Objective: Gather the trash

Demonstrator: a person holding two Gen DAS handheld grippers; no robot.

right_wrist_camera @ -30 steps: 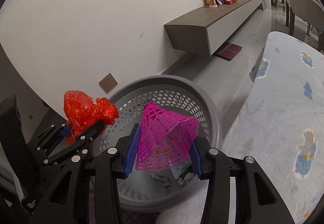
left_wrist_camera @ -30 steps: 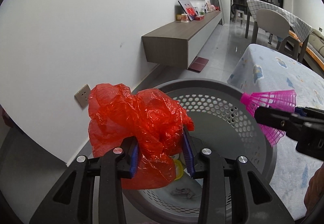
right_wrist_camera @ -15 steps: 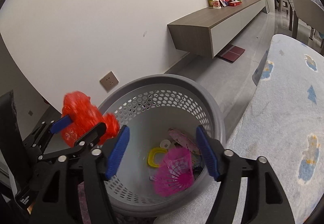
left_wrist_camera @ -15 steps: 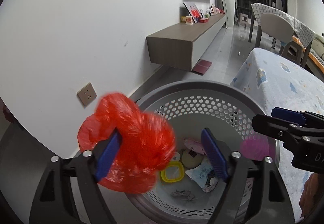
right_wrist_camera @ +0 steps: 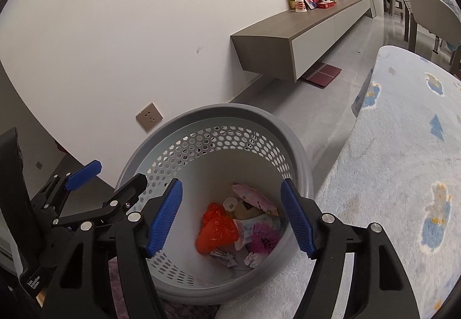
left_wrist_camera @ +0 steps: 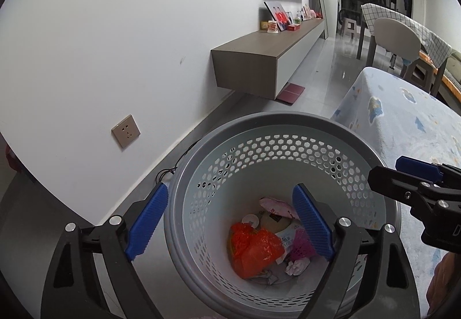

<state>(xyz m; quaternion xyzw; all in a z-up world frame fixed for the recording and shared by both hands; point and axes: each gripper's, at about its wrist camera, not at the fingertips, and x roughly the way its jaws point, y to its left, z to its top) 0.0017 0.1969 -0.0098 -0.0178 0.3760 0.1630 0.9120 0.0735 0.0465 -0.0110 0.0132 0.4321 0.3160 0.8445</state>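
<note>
Just above the grey basket (left_wrist_camera: 259, 123) rim, both grippers' fingers (left_wrist_camera: 147, 222) apart, empty.

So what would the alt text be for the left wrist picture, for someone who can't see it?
The left tool hangs open and empty over a grey perforated basket, where a crumpled red plastic bag and a pink shuttlecock lie among wrappers. The right tool, also open, reaches in from the right edge, above a pale blue rug.
</note>
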